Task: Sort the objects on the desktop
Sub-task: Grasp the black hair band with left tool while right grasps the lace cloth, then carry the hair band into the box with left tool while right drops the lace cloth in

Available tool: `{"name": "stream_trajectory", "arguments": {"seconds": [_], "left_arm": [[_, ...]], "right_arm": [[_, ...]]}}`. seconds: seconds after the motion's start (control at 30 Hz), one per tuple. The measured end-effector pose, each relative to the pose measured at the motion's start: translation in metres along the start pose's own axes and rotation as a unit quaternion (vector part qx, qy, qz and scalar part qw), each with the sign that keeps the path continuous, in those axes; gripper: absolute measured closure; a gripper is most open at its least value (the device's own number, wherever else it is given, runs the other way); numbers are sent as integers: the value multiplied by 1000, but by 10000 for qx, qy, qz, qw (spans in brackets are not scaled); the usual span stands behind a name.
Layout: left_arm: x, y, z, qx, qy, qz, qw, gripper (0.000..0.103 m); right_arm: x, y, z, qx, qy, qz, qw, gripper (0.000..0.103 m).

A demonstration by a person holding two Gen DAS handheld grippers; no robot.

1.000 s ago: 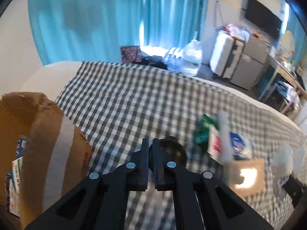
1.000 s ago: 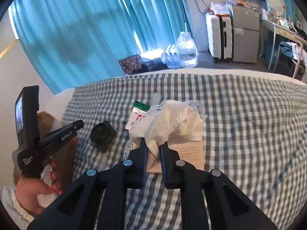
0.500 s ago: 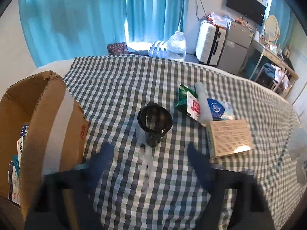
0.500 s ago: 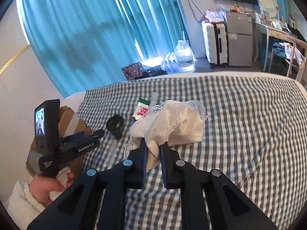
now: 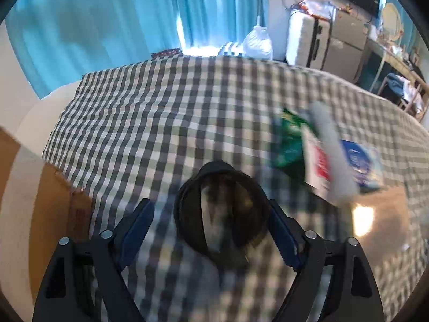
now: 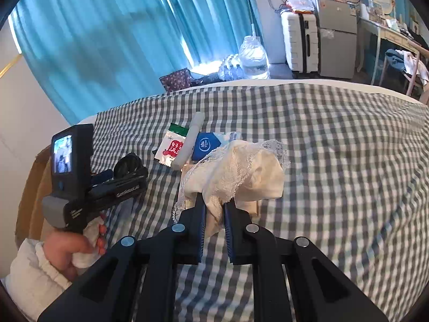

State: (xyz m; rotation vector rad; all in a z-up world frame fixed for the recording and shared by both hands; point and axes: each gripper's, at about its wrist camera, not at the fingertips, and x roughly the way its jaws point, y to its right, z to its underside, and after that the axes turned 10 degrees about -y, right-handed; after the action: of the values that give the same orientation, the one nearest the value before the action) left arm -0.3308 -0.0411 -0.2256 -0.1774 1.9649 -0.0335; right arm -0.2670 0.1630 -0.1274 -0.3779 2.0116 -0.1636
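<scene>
A black cup (image 5: 222, 214) lies on its side on the checked tablecloth (image 5: 161, 123), mouth toward the camera. My left gripper (image 5: 209, 205) is open wide with the cup between its jaws; a clear gap shows at the left pad (image 5: 136, 222), and the right pad (image 5: 281, 228) sits close to the rim. In the right wrist view a hand (image 6: 67, 244) holds this left gripper (image 6: 126, 174) low by the cup (image 6: 128, 162). My right gripper (image 6: 214, 201) is shut on a cream lace cloth (image 6: 241, 169), which it holds above the table.
An open cardboard box (image 5: 32, 214) stands at the table's left edge. Right of the cup lie a red-and-green packet (image 6: 173, 147), a white tube (image 6: 191, 136), a blue packet (image 6: 205, 143) and a flat brown box (image 5: 380, 214). A suitcase, water jug and curtains stand beyond.
My left gripper went from shut to wide open, then dropped down and forward until its jaws straddle the black cup. The right gripper keeps the lace cloth, shifting only slightly.
</scene>
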Motion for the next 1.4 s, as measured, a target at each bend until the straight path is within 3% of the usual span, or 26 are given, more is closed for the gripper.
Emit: {"name": "stream_trajectory", "arguments": {"seconds": [0.07, 0.13, 0.3, 0.43, 0.6, 0.73, 1.03, 1.4], "left_arm": [[6, -1, -3, 45, 23, -60, 10000, 19], [2, 1, -4, 194, 108, 27, 9997, 39], [-35, -9, 8, -17, 160, 539, 9984, 39], [-101, -19, 34, -201, 392, 921, 9948, 39], [-176, -36, 70, -242, 753, 1107, 9907, 39], [-225, -46, 94, -83, 1016, 997, 9898, 39], [-289, -91, 124, -245, 1249, 950, 9873, 39], [-310, -159, 135, -667, 1493, 850, 9829, 39]], "right_arm": [[7, -1, -2, -19, -37, 27, 10000, 91], [9, -2, -3, -44, -75, 22, 10000, 91], [-2, -8, 0, -69, -66, 1, 10000, 91], [-34, -22, 6, -193, 110, 14, 9998, 91], [-91, -49, 17, -416, 439, -52, 9982, 91], [-133, -76, 33, -625, 725, -76, 9954, 91], [-190, -136, 72, -1113, 1030, -209, 9882, 91], [-202, -219, 89, -1687, 1078, -438, 9788, 91]]}}
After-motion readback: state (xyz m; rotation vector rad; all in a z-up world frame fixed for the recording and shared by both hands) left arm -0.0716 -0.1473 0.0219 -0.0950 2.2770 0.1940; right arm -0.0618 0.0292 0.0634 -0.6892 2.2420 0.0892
